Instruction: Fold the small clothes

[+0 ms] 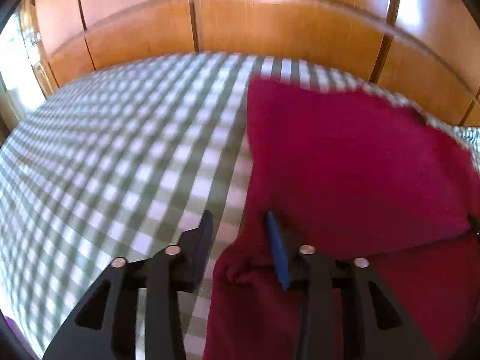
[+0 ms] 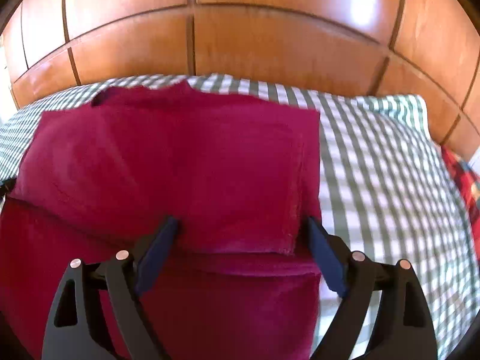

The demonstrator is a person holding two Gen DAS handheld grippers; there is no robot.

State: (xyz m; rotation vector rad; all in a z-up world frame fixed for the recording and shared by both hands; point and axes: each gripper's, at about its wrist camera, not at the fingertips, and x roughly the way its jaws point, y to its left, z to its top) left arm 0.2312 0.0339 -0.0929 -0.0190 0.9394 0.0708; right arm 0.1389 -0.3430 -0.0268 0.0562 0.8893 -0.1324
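Nearest the left wrist camera, the left gripper is standing partly spread astride the left edge of a crimson garment, pads not pressing cloth. Over the garment's right edge, the right gripper is standing spread wide, nothing pinched. Beyond both, the garment is lying folded on a green-and-white checked bed cover. Farthest off, wooden panelling is rising behind the bed.

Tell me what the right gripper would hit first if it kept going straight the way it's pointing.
Most likely the dark red garment: the right gripper points down at its folded layer, open jaws straddling the fold's right edge. The checked bedcover lies just beside, so depth is uncertain.
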